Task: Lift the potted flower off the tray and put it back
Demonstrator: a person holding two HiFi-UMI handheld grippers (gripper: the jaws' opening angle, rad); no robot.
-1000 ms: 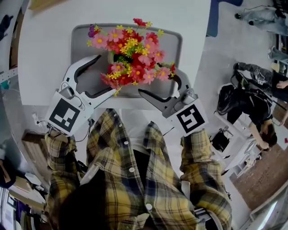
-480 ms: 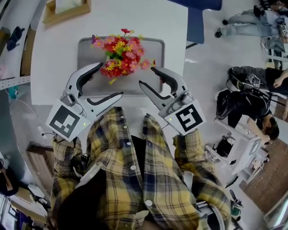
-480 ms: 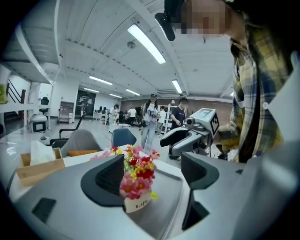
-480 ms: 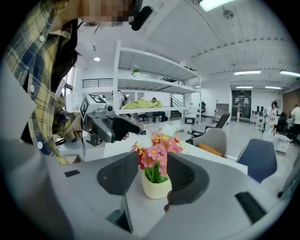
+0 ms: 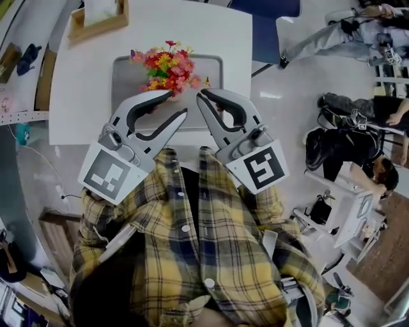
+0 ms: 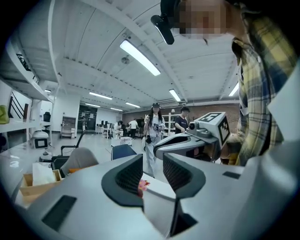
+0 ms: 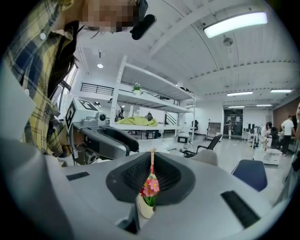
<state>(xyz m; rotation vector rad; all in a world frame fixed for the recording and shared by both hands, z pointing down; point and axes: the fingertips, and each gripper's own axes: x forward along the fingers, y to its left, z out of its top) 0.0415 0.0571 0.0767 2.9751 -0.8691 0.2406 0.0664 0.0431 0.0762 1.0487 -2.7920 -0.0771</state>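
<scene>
The potted flower [image 5: 167, 64], a bunch of red, pink and yellow blooms, stands on the grey tray [image 5: 125, 69] on the white table. Both grippers are held high above it and touch nothing. My left gripper [image 5: 178, 103] is closing with a gap still between its jaws and nothing in it; the left gripper view [image 6: 152, 171] shows a bit of the flower [image 6: 141, 186] far below through that gap. My right gripper [image 5: 200, 98] is closing, its tips nearly together and empty; in the right gripper view [image 7: 152, 157] the flower [image 7: 151, 187] shows through the slit.
A wooden box [image 5: 96, 19] sits at the table's [image 5: 77, 102] far left corner. A blue chair [image 5: 265, 9] stands behind the table. People and bags are on the floor at the right [image 5: 358, 147]. A shelf [image 5: 19, 70] lines the left side.
Both grippers have risen away from the tray toward the camera and their jaws have drawn together. The flower has stayed on the tray.
</scene>
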